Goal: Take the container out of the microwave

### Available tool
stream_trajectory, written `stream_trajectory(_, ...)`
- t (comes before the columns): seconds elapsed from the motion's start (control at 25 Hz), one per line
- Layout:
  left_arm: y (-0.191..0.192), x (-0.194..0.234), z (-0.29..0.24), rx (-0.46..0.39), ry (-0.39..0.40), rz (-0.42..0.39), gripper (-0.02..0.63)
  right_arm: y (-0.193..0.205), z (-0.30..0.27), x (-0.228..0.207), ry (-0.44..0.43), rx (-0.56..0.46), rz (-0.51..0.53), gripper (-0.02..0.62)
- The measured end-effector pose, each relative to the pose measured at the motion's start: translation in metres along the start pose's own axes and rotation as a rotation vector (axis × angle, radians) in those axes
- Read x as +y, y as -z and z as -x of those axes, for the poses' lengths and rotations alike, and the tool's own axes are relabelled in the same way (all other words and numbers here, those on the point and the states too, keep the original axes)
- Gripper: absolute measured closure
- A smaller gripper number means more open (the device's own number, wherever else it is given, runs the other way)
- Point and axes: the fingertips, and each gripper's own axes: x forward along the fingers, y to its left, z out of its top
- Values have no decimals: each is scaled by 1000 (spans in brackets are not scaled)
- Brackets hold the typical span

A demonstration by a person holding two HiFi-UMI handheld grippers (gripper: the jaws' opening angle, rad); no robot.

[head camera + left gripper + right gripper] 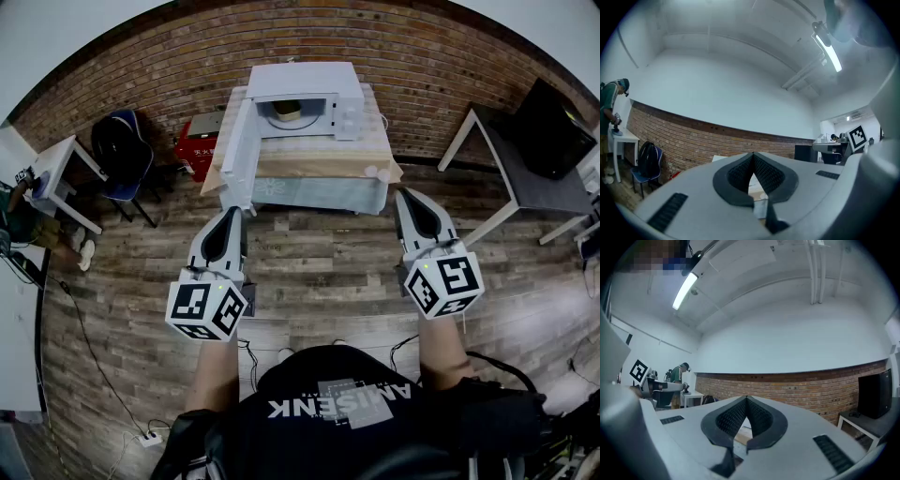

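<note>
The microwave (302, 98) stands at the back of the cloth-covered worktop (309, 183), with its door (239, 141) swung open to its left. The container (287, 112), a yellowish bowl, sits inside the microwave. Both claws hang above the wooden floor (319, 253), well short of the microwave. The left claw (242, 211) is pressed together and empty, and so is the right claw (401, 194).
</note>
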Motion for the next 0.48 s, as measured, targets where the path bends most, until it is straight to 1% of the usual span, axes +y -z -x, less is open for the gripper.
stream_trajectory(0.12, 1, 1, 4, -5, -12, -11, 595, 5, 3, 0, 14, 13, 5, 555)
stream_trajectory(0.28, 2, 1, 5, -2, -11, -23, 595, 2, 5, 3, 22, 4, 6, 555)
stream_trajectory(0.48, 3, -1, 6, -3, 8, 11, 594, -1, 7, 6, 18, -5, -3, 555)
